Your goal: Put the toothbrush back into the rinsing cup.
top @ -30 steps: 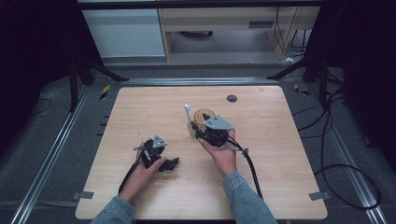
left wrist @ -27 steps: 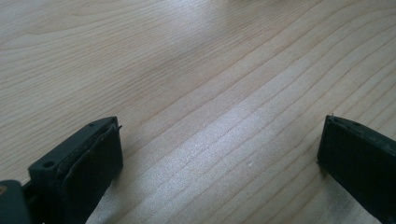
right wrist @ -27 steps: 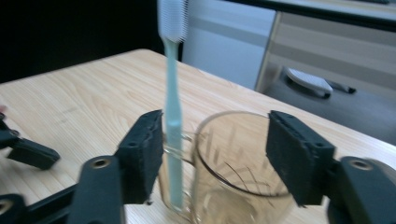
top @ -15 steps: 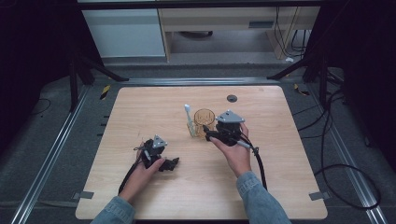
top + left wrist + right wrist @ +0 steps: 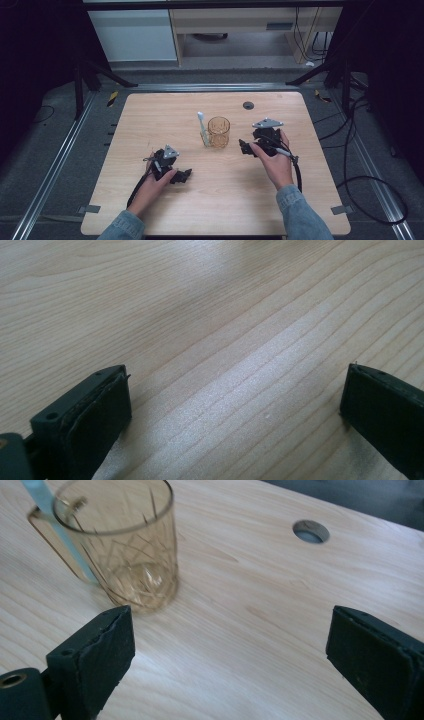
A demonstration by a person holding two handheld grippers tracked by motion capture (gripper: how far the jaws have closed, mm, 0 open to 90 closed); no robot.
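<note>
An amber cut-glass cup (image 5: 218, 131) (image 5: 131, 545) stands upright near the middle of the wooden table (image 5: 150, 115). A pale blue toothbrush (image 5: 202, 127) (image 5: 55, 525) stands steeply against the cup's left side, head up; I cannot tell whether it rests inside the cup or on its handle. My right gripper (image 5: 244, 148) (image 5: 230, 630) sits just right of the cup, apart from it. Its jaws have just been opening and stand wide with nothing between them. My left gripper (image 5: 183, 176) (image 5: 235, 390) rests low over bare wood at the front left, open and holding nothing.
A round cable hole (image 5: 248, 105) (image 5: 310, 531) lies in the tabletop behind the right gripper. Black cables trail from both grippers toward the front edge. Metal rails run along the table's left and right sides, and cabinets stand beyond its far edge.
The right gripper has pulled back to the right from the cup and its jaws have spread apart. The toothbrush stays standing at the cup. The left gripper has not moved.
</note>
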